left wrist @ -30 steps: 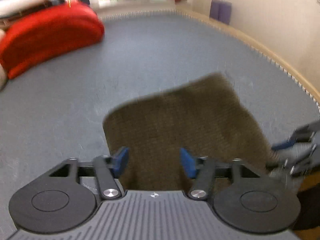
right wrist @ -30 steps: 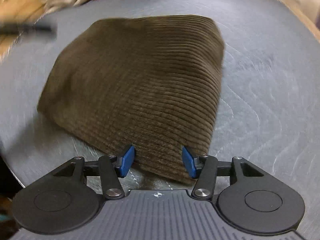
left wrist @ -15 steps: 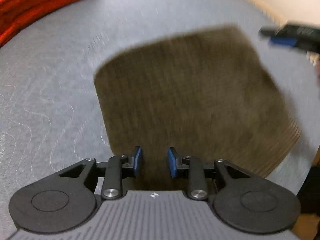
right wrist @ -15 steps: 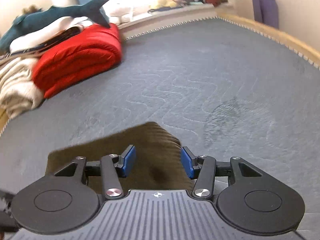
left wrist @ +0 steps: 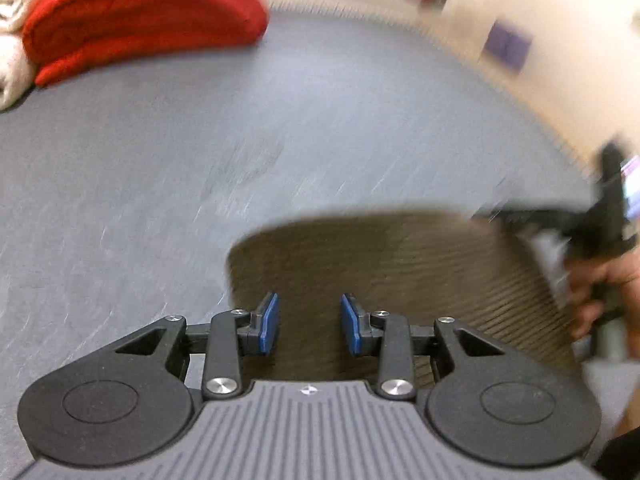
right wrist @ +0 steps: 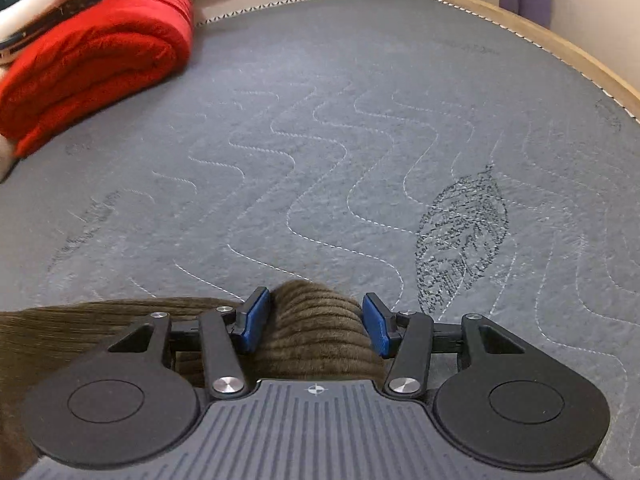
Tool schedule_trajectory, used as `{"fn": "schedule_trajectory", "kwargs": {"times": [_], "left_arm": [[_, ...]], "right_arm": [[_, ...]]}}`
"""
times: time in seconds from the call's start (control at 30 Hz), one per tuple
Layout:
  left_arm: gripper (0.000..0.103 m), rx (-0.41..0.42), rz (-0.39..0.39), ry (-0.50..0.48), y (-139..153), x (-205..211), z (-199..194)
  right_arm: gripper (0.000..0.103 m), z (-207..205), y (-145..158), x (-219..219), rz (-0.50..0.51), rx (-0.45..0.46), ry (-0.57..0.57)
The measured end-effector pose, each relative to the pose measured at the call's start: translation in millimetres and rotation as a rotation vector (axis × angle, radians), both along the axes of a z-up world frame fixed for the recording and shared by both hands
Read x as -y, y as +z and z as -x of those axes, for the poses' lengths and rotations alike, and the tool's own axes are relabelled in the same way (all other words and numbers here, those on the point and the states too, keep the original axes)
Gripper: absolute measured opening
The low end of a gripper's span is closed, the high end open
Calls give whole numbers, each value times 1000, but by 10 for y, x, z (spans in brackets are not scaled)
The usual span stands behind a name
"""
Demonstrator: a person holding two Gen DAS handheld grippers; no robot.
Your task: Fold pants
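The folded brown corduroy pants (left wrist: 384, 280) lie near the front edge of the grey quilted mattress (right wrist: 320, 152), well apart from the red folded blanket (right wrist: 92, 60) at its far left corner. The left gripper (left wrist: 308, 324), spread, has widened since half a second ago and hovers over the pants. The right gripper (right wrist: 316, 326) stays spread, straddling the fold.

Brown corduroy pants (left wrist: 392, 276) lie folded flat on the mattress (right wrist: 320, 160).
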State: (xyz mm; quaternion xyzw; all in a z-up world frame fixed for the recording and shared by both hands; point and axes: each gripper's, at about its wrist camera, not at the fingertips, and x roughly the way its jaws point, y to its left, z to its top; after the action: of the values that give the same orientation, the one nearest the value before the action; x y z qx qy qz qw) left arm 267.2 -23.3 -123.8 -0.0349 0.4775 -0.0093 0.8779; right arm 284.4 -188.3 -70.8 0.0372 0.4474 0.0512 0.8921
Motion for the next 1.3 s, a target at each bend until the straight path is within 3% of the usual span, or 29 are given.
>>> {"fn": "schedule_trajectory", "kwargs": {"times": [0.07,0.13,0.3,0.37,0.5,0.67,0.77,0.83,0.87,0.93,1.03,1.1,1.2,1.23,1.3], "left_arm": [[42,-84,-47,26,-216,-45,-94],[44,-87,-31,61,-226,-89,-138],[44,50,-73,57,86,16,-52],[44,95,-51,39,171,44,-17],[44,132,10,24,321,59,56],[44,162,52,-56,434,212,157],[51,94,12,-137,325,333,170],[61,-62,-65,-174,51,405,155],[70,-82,-88,-174,-30,408,195],[71,-52,-93,-147,65,398,240],[72,64,-81,-109,394,393,399],[88,136,-74,-78,645,389,544],[92,196,-94,-16,1022,412,760],[93,222,-96,-12,1144,433,872],[103,296,-122,-8,1391,489,1170]], "right_arm": [[53,-35,-42,-2,-2,-2,4],[53,-38,-83,-19,-12,-4,5],[53,0,-8,18,-30,6,-30],[53,71,118,27,-31,40,-47],[53,358,492,0,-19,160,-37],[54,805,794,-33,-27,233,68],[59,928,722,-43,-6,166,128],[61,898,448,-46,46,3,166],[66,901,283,-36,90,-73,170],[68,967,227,25,89,-87,157],[63,1120,597,39,76,-1,114],[65,1302,898,58,32,69,106],[81,1676,1294,101,1,179,96],[90,1820,1389,127,-6,214,90],[96,2095,1514,169,-21,257,79]]}}
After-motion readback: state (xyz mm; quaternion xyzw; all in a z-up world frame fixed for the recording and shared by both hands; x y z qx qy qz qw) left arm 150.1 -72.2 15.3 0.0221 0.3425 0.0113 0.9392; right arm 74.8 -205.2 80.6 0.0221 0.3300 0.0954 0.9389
